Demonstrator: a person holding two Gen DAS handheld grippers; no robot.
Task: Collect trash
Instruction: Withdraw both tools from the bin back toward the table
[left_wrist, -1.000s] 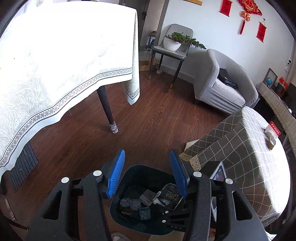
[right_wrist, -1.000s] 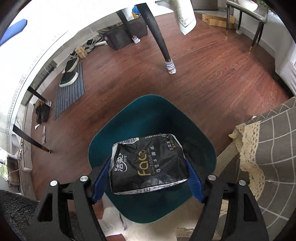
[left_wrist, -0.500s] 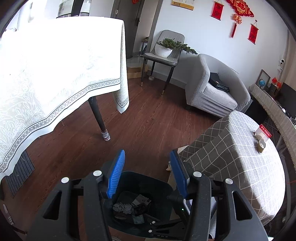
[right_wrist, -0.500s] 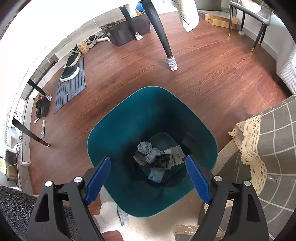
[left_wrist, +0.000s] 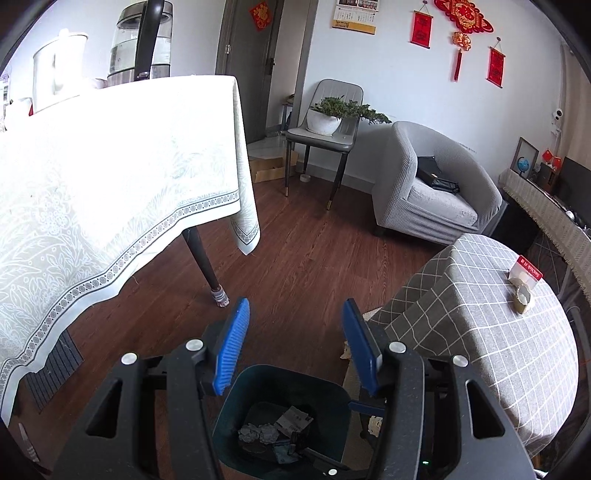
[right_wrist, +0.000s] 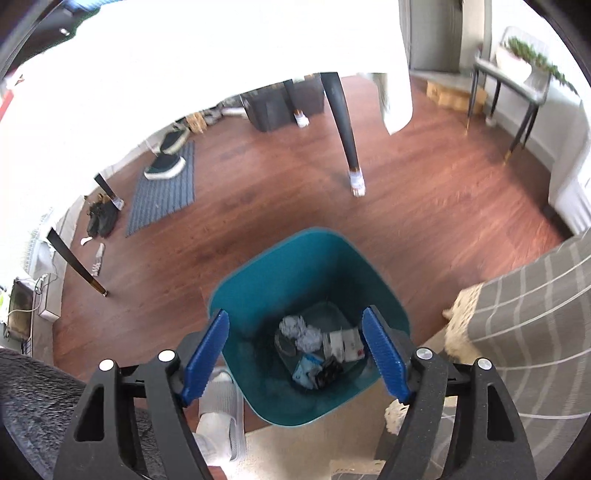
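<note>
A teal waste bin (right_wrist: 258, 266) stands on the wooden floor. On its bottom lie crumpled white paper (right_wrist: 299, 330), flat packets (right_wrist: 345, 343) and a dark wrapper (right_wrist: 328, 369). My right gripper (right_wrist: 295, 314) hangs above the bin's mouth, pointing steeply down. Its jaws are closing and nothing is between its blue pads (right_wrist: 207, 343). My left gripper (left_wrist: 295, 306) is held higher, above the bin's far rim (left_wrist: 280, 373). Its jaws are opening and it holds nothing.
A dining table with a white cloth (left_wrist: 110, 184) and dark leg (left_wrist: 207, 266) stands left. A low table with grey checked cloth (left_wrist: 480, 332) is close on the right. Beyond are an armchair (left_wrist: 424, 192) and a chair (left_wrist: 325, 140). A person's white slipper (right_wrist: 218, 406) is beside the bin.
The right gripper let go of the black tissue pack, which dropped into the bin, then rose. The left gripper also rose, so the bin sits lower in its view.
</note>
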